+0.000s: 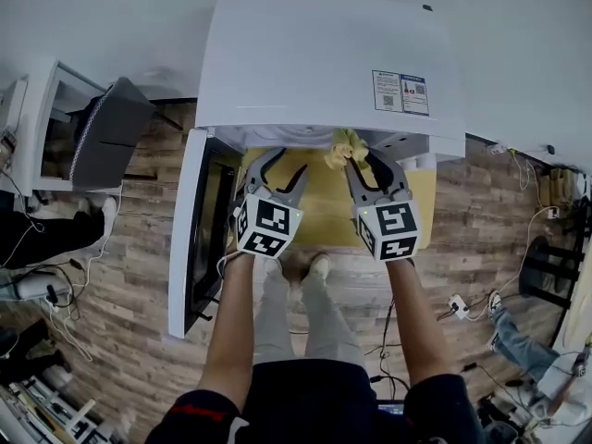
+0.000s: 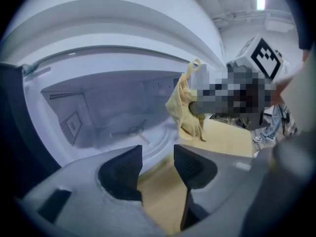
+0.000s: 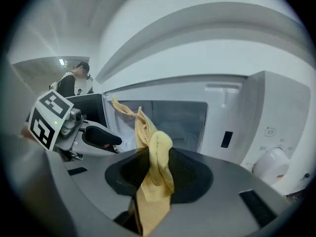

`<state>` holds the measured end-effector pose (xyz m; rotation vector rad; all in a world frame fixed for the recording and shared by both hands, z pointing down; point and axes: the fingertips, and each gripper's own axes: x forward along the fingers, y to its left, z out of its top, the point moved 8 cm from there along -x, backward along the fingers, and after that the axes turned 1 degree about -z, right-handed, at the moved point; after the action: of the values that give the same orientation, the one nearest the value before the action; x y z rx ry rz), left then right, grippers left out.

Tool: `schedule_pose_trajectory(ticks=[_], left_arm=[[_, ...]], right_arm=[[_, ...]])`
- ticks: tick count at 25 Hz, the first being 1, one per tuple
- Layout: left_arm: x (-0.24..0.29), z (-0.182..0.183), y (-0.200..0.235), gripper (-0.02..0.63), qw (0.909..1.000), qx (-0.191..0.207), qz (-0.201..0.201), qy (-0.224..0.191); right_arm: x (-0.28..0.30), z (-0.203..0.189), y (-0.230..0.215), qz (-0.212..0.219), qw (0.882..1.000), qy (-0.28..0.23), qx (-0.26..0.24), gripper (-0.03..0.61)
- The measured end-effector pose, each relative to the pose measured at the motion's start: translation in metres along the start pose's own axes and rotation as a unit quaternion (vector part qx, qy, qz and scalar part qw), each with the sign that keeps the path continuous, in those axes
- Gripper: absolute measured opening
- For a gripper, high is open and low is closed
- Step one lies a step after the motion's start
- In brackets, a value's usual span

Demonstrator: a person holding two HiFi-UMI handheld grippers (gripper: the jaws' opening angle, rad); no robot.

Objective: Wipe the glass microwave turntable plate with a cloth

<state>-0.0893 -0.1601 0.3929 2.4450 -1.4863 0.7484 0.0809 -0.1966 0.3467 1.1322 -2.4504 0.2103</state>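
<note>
Plate (image 2: 148,135): a round, clear-looking rim on the cavity floor of the microwave, centre of the left gripper view. A three-armed roller (image 2: 132,130) shows inside the rim. Whether glass lies over the roller cannot be told for sure.

Microwave (image 1: 333,63): white, filling the upper middle of the head view, cavity open toward the person.

Door (image 1: 190,229): swung fully open, standing edge-on at the left of the cavity, dark window facing inward.

Table (image 1: 324,211): yellow top under and in front of the microwave, centre of the head view.

Left gripper (image 1: 282,163): before the cavity mouth, left of centre. Jaws stand partly apart with nothing between the pads; only the table and the cavity floor show through the gap.

Right gripper (image 1: 363,158): just right of the left one, at the cavity's upper edge. Jaws are closed onto the cloth.

Cloth (image 3: 150,147): yellow, bunched. One fold stands up above the pads and the rest hangs below them.
</note>
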Motion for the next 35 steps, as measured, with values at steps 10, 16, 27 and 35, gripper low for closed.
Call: schedule_pose_trajectory(ticks=[10, 16, 27, 35], left_arm=[[-0.056, 0.030, -0.017, 0.069, 0.9962, -0.074, -0.044, -0.018], [-0.095, 0.047, -0.025, 0.031, 0.9943, -0.093, -0.041, -0.032], [-0.163, 0.098, -0.024, 0.020, 0.9915, -0.090, -0.026, -0.091], [-0.213, 0.140, -0.029, 0.020, 0.9878, -0.079, 0.004, -0.134]], right_arm=[[-0.050, 0.018, 0.007, -0.017, 0.999, 0.003, 0.031, 0.124], [-0.080, 0.036, 0.020, -0.032, 0.999, -0.014, 0.024, 0.124], [-0.137, 0.104, 0.032, -0.056, 0.995, -0.084, 0.009, 0.124], [-0.185, 0.141, 0.046, -0.065, 0.987, -0.145, 0.005, 0.124]])
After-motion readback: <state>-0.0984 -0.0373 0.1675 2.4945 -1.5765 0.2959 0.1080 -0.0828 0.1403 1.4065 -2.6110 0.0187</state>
